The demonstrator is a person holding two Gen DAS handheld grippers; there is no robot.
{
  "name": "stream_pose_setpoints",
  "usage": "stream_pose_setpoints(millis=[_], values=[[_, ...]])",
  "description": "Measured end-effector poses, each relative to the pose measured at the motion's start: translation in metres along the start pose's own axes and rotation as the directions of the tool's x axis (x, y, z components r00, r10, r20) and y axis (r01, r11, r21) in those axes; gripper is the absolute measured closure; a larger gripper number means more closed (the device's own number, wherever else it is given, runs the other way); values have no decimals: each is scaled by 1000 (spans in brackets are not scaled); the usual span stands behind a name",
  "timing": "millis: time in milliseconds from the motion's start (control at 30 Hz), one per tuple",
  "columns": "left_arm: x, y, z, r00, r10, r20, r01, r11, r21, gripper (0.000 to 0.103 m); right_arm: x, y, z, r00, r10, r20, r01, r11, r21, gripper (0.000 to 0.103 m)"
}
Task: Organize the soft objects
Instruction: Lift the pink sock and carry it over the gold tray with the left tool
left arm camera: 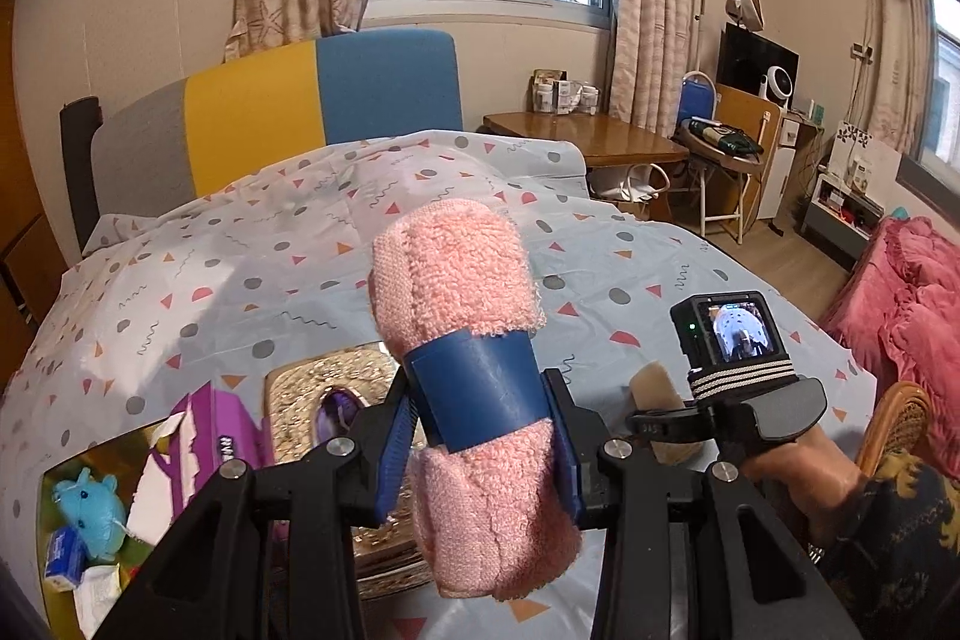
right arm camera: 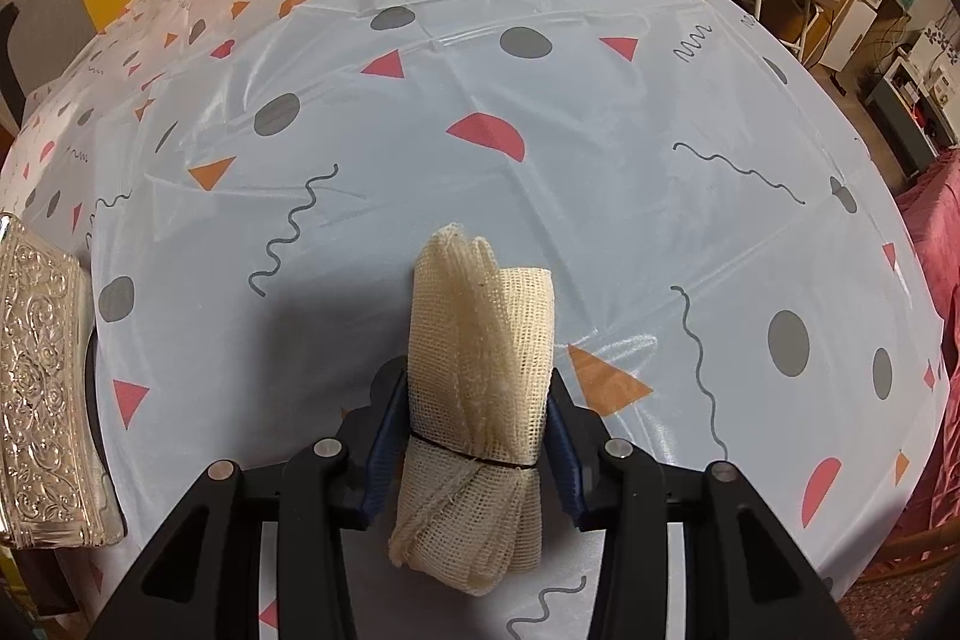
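My left gripper (left arm camera: 480,451) is shut on a rolled pink towel (left arm camera: 456,280) bound by a blue band, held upright above the patterned tablecloth (left arm camera: 240,268). My right gripper (right arm camera: 474,445) is shut on a rolled cream mesh cloth (right arm camera: 480,328) tied with a thin black band, held low over the tablecloth (right arm camera: 540,100). In the left wrist view the right gripper (left arm camera: 714,418) with its camera is to the right, with the cream roll's end (left arm camera: 654,382) showing.
A silver embossed box (left arm camera: 336,376) sits below the left gripper, also at the left edge of the right wrist view (right arm camera: 42,388). A bin with a blue plush toy (left arm camera: 90,514) and a purple package (left arm camera: 210,436) lies at lower left. A pink blanket (left arm camera: 918,316) is at right.
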State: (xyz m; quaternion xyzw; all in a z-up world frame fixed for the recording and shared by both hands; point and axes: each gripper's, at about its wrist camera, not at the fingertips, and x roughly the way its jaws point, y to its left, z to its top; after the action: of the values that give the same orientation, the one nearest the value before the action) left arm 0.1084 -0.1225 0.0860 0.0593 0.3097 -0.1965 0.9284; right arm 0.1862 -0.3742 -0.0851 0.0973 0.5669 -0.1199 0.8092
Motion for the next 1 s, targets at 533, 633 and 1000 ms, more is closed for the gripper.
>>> stream_pose_setpoints(millis=[533,633,1000], values=[[-32,91,-5,993,110,36,-103,982,-157,62,0,8,-4,999,-36,17,36,999,-39,60],[-38,123,-18,989,145,14,-138,966,-220,62,0,8,-4,999,-39,18,40,998,-41,60],[-88,269,-107,945,308,-113,-320,792,-519,62,1,12,-5,998,-58,27,60,996,-66,60]])
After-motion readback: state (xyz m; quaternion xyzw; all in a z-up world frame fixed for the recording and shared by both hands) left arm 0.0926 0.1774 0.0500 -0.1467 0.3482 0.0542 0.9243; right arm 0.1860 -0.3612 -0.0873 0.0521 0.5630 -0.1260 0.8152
